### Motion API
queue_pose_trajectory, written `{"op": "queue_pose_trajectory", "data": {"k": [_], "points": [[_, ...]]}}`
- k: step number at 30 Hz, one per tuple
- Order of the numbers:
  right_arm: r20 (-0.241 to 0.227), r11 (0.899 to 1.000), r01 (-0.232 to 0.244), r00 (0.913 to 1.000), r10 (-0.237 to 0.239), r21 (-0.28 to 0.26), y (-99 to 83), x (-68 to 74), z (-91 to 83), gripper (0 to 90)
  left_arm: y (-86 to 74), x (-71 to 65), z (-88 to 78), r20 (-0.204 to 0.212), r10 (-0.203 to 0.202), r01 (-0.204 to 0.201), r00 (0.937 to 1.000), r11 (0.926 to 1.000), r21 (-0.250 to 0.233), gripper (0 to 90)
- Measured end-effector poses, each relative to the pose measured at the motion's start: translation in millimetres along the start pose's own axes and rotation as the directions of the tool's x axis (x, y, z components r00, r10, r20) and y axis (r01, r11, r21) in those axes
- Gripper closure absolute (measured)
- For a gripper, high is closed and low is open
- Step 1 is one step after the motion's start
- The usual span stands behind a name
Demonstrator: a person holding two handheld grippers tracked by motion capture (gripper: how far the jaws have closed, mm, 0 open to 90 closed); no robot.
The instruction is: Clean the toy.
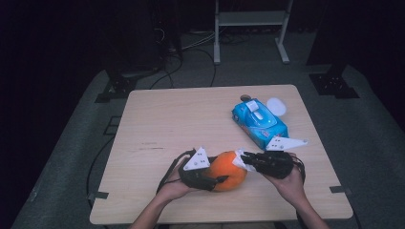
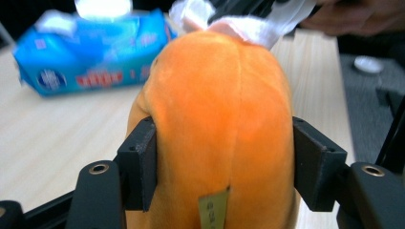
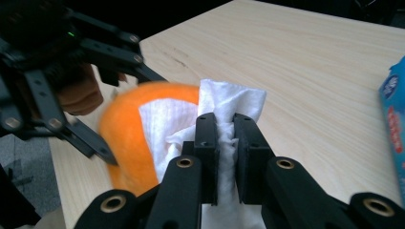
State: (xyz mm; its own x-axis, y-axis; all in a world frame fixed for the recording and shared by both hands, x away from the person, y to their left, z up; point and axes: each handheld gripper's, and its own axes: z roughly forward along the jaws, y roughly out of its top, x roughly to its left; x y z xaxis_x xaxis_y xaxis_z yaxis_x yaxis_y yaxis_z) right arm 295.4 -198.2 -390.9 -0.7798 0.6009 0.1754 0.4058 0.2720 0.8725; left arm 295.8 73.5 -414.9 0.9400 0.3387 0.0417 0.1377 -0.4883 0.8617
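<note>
An orange plush toy (image 1: 228, 171) sits near the front edge of the wooden table (image 1: 167, 119). My left gripper (image 1: 217, 177) comes in from the left and is shut on it. In the left gripper view both pads (image 2: 141, 162) press into the sides of the plush (image 2: 219, 109). My right gripper (image 1: 246, 160) comes from the right, shut on a crumpled white wipe (image 1: 239, 160). The right gripper view shows the wipe (image 3: 229, 102) pinched between that gripper's (image 3: 225, 138) jaws and lying against the top of the plush (image 3: 124, 124).
A blue pack of wet wipes (image 1: 259, 122) lies at the back right of the table, with a white round lid (image 1: 276, 106) just behind it. Cables and a metal stand (image 1: 250, 28) are on the floor beyond the table.
</note>
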Motion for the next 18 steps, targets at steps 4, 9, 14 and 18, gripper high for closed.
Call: {"op": "queue_pose_trajectory", "data": {"k": [4, 9, 14, 18], "points": [[-0.039, 0.999, 0.043, 0.9983, -0.044, -0.019, 7.0, 14.3, 0.7, 80.4, 1.7, -2.5, 8.3, 0.004, -0.004, 0.004, 1.0000, 1.0000, 0.005, 34.9], [-0.004, 0.992, 0.124, 0.9923, -0.124, 0.016, 8.6, 26.1, 7.9, 80.2, -2.0, -2.0, 10.9, -0.002, 0.013, -0.013, 0.9999, 0.9996, -0.024, 24.1], [0.045, 0.998, 0.061, 0.9971, -0.062, 0.022, -1.5, 5.2, 4.8, 80.1, -12.9, 12.6, 4.9, 0.044, -0.007, 0.012, 0.9990, 0.9952, -0.097, 13.1], [0.053, 1.000, 0.004, 0.9986, -0.005, 0.014, -5.9, -7.4, 3.7, 80.0, -24.8, 18.9, 17.2, 0.046, -0.002, 0.005, 0.9989, 0.9982, -0.059, 9.7]]}}
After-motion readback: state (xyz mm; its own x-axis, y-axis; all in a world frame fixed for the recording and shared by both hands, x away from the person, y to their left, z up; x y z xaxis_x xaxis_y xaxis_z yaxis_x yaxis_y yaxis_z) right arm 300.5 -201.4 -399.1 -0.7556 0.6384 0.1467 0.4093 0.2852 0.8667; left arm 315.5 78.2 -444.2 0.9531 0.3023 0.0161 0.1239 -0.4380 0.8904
